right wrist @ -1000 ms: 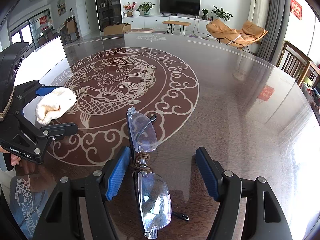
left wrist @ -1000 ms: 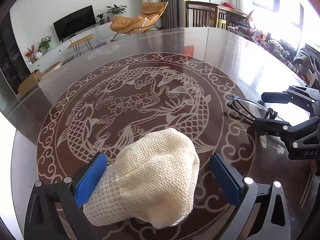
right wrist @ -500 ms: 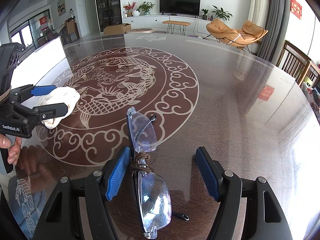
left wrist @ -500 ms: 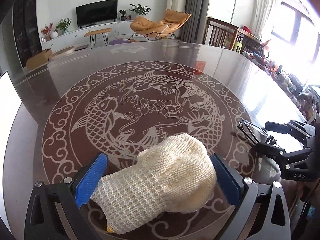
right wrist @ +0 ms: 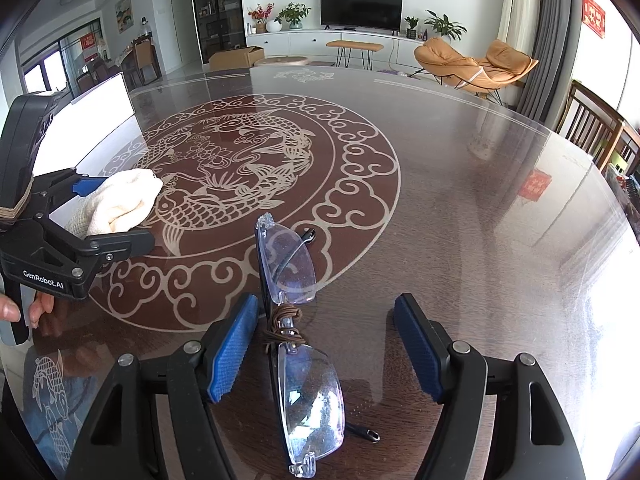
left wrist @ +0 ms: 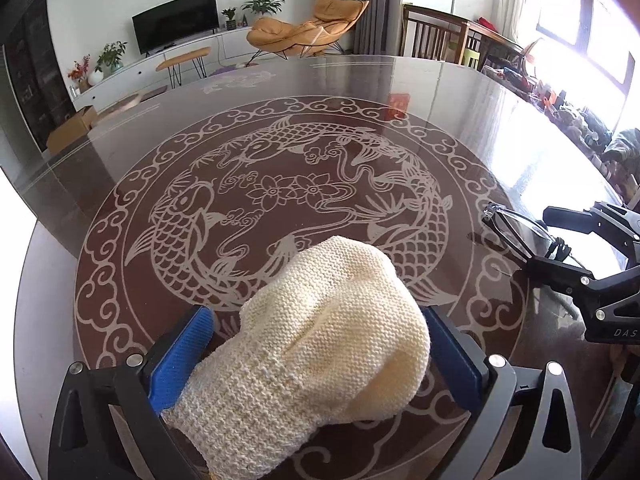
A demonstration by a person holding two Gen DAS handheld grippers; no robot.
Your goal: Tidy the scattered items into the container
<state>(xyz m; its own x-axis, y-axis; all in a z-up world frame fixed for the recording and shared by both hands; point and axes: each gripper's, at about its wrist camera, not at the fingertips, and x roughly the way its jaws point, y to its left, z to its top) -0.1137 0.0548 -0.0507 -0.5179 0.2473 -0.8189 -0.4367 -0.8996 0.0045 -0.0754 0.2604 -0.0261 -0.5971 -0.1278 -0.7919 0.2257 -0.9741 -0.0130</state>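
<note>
Between the blue pads of the left gripper (left wrist: 316, 356) sits a cream knitted cloth (left wrist: 320, 356), bunched up and bulging over the near part of the table. Both pads touch its sides, so the claw looks clamped on it, though it's hard to say whether the cloth is lifted or resting on the glass. From the right wrist view the same cloth (right wrist: 120, 204) shows at the far left, pinched in that gripper (right wrist: 116, 210), with a few of the person's fingers (right wrist: 24, 310) visible on the handle below.

Over on the right side, a pair of rimless glasses (right wrist: 296, 320) lies on the table with a brown cord wrapped around the bridge. The right gripper (right wrist: 326, 344) has its fingers wide apart around them; the left pad is just beside the cord, the right pad is well clear, so nothing is gripped. The left wrist view catches those glasses (left wrist: 516, 232) at the right edge, with the right gripper (left wrist: 544, 240) open around them.

The table (right wrist: 460, 200) itself is dark glossy glass with a big pale fish-and-cloud pattern (left wrist: 288, 208) in the middle. A white panel (right wrist: 100, 120) stands at the far left edge.
</note>
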